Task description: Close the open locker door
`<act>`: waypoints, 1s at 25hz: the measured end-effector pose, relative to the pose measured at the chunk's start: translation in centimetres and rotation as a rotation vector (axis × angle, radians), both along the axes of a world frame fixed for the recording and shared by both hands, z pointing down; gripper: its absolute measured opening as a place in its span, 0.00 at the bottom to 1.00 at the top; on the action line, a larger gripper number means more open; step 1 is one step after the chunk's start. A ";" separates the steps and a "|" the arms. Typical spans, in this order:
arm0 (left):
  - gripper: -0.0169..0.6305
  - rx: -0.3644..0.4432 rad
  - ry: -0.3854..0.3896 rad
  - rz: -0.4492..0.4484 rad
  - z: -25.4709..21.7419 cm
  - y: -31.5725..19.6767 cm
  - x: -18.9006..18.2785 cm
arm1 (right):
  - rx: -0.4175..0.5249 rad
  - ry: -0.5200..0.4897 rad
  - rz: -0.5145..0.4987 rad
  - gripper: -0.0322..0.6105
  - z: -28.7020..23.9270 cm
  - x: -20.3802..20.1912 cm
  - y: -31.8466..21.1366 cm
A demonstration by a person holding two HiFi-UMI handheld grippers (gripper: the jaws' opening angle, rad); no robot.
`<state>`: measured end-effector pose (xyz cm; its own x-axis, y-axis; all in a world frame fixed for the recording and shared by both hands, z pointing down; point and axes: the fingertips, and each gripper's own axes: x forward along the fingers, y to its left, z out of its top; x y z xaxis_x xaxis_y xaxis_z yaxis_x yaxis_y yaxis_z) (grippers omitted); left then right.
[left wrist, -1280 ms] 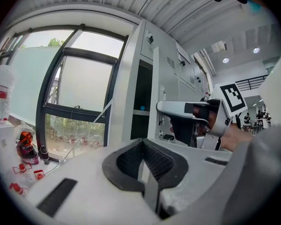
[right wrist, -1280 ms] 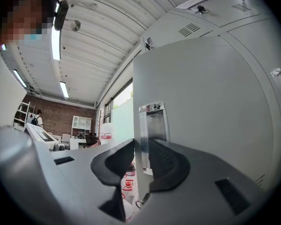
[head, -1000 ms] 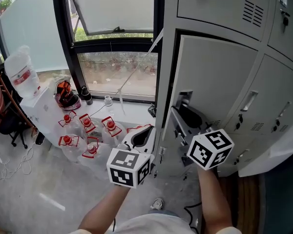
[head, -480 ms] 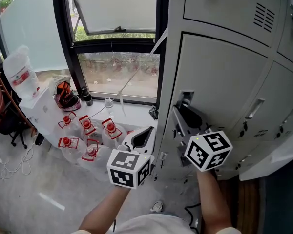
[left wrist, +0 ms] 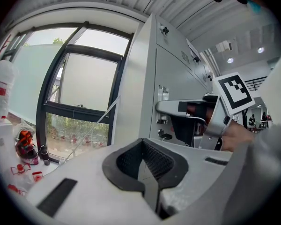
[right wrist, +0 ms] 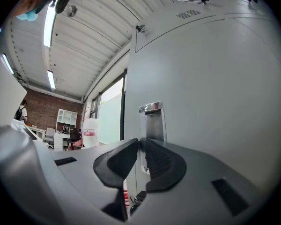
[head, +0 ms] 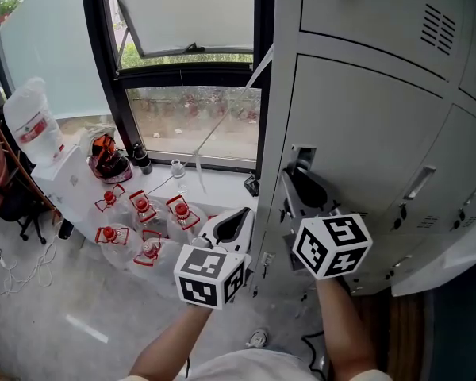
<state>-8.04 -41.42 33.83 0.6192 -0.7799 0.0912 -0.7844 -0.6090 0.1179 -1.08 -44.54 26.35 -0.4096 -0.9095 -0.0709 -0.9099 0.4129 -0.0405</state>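
Note:
The grey locker door (head: pixel 365 125) stands almost flush with its frame; no dark gap shows along its left edge. Its chrome handle (head: pixel 303 159) (right wrist: pixel 151 121) sits at the door's left side. My right gripper (head: pixel 292 178) (right wrist: pixel 140 142) points level at the handle, tips right by it. Its jaws have just been closing and stand a narrow slit apart, the handle showing through the slit. I cannot see the pads pressing on it. My left gripper (head: pixel 242 213) (left wrist: pixel 141 142) hangs left of the locker, shut and empty. It sees the right gripper (left wrist: pixel 162 108) at the handle.
Several red-capped water bottles (head: pixel 143 213) lie on the floor under the window (head: pixel 190 94). A large jug (head: pixel 32 121) stands on a white box at the left. More closed lockers (head: pixel 452 173) adjoin on the right. A pale panel (head: pixel 444 260) juts out low on the right.
The locker door has swung in toward its frame, and the dark gap along its top and left edge has gone. My right gripper moved in with it. The left gripper barely shifted.

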 end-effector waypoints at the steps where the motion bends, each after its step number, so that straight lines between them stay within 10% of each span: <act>1: 0.04 0.000 0.000 -0.002 0.0 -0.1 0.0 | -0.002 0.004 0.007 0.13 0.0 0.0 -0.1; 25: 0.04 -0.006 -0.016 -0.019 0.2 0.5 -0.4 | 0.008 0.021 0.027 0.13 0.0 0.3 0.1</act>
<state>-8.46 -40.96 34.02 0.6028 -0.7909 0.1056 -0.7976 -0.5933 0.1089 -0.78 -44.48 26.32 -0.3865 -0.9196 -0.0700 -0.9213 0.3886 -0.0174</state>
